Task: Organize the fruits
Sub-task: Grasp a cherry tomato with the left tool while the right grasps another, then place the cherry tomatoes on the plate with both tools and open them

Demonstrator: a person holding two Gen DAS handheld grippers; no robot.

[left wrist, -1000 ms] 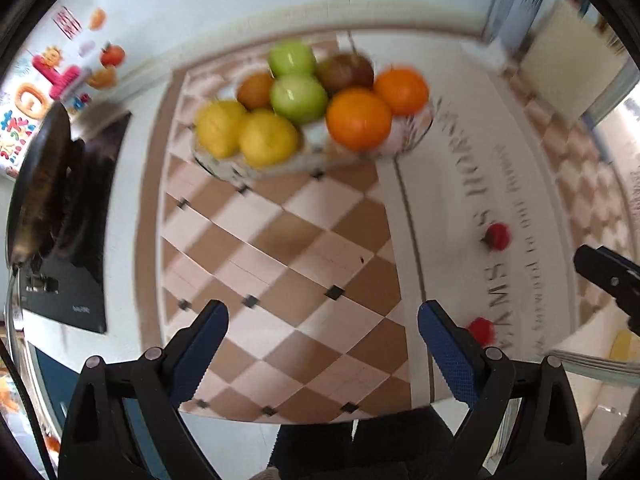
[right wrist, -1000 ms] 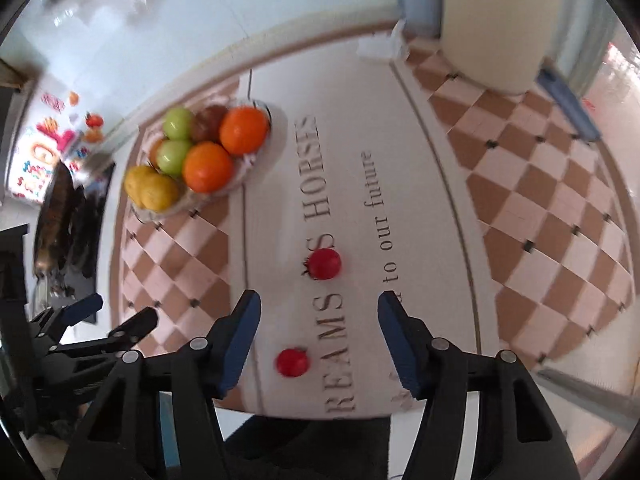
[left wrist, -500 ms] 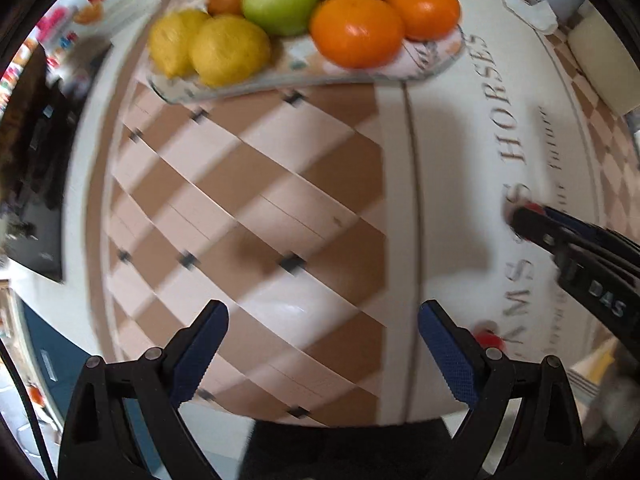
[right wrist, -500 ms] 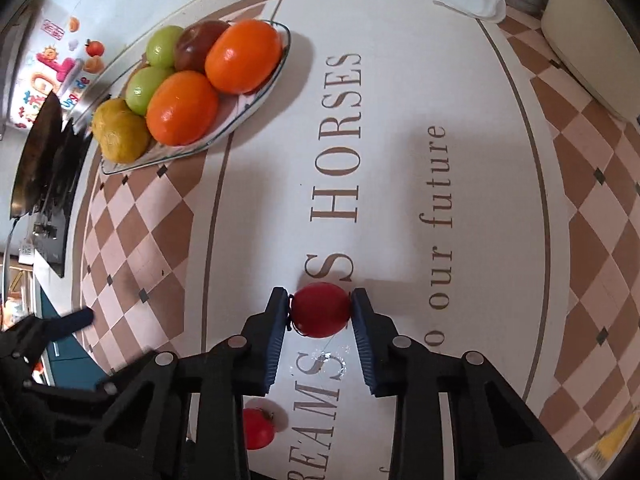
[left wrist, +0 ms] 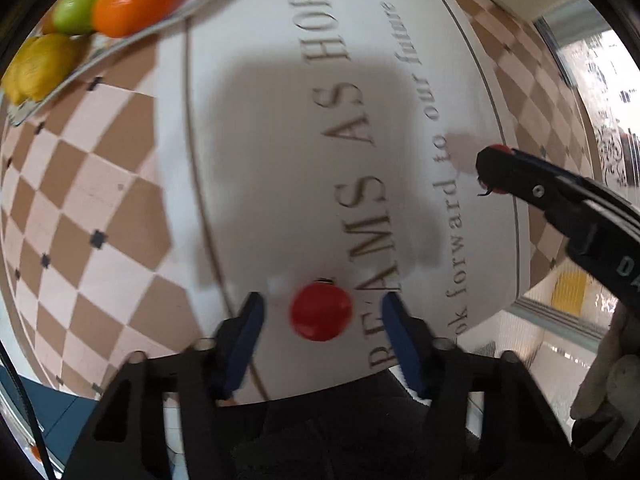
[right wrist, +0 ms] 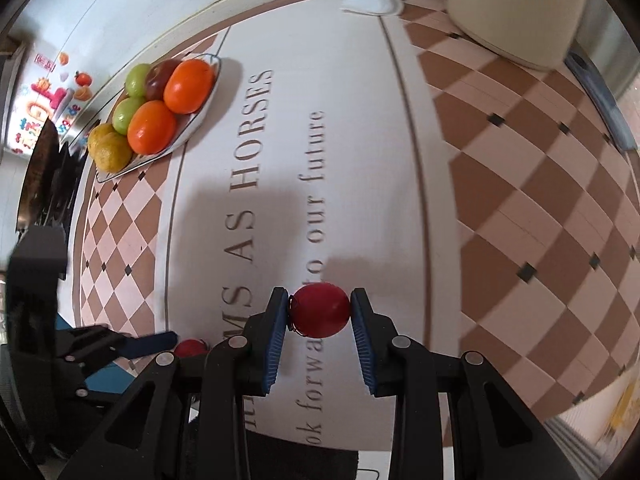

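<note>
L claw (left wrist: 322, 316) closing round tomato (left wrist: 320, 312), no contact | R claw (right wrist: 320, 312) grips tomato 2 (right wrist: 320, 311)

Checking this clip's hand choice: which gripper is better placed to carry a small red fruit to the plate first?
Right. The right gripper is already clamped on its red fruit. The left gripper is closing, its pads not yet on the other red fruit. The fruit plate lies ahead.
</note>
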